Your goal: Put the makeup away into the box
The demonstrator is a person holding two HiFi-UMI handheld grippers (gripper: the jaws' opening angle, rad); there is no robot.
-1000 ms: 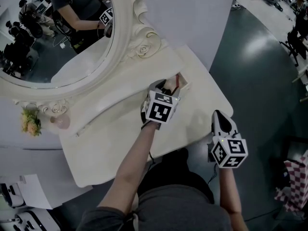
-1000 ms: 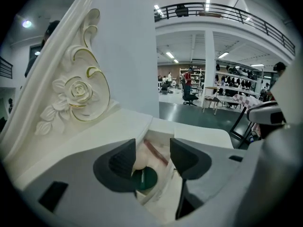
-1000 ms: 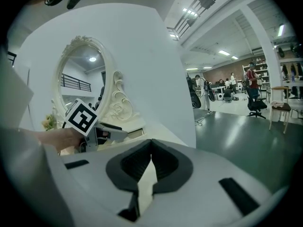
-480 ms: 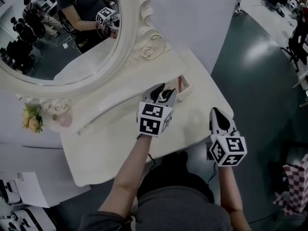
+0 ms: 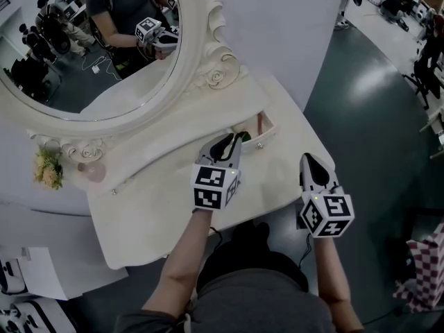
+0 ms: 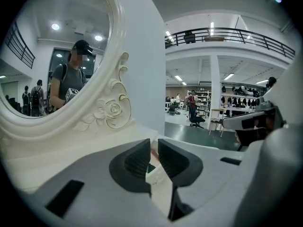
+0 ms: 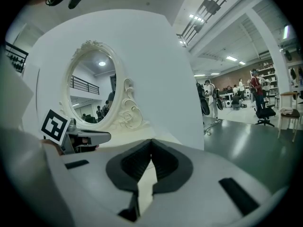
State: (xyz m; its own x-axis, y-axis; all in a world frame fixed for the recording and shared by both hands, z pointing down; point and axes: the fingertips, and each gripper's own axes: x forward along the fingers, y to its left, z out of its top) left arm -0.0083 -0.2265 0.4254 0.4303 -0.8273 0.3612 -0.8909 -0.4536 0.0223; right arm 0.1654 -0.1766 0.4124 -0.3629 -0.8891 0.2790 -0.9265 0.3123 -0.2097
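Observation:
A small open white box [image 5: 266, 134] stands at the back right of the cream vanity table [image 5: 159, 207], with a red makeup item [image 5: 259, 123] and something dark inside. My left gripper [image 5: 233, 143] hovers just short of the box, pointing at it. Its jaws are closing to a narrow gap [image 6: 154, 144] with nothing between them; a strip of the box [image 6: 155, 173] shows through that gap. My right gripper [image 5: 308, 160] hangs over the table's right front corner, shut [image 7: 151, 143] and empty. The left gripper [image 7: 87, 138] also shows at the left of the right gripper view.
A large oval mirror [image 5: 90, 47] in an ornate cream frame [image 5: 218, 75] rises behind the table against a white wall. Yellow flowers [image 5: 47, 168] and a pink round object [image 5: 90, 174] sit at the back left. Dark floor [image 5: 374, 116] lies to the right.
My left gripper has drawn back from the box toward me and risen, and its jaws have narrowed. The box's contents now show. The right gripper has lifted slightly.

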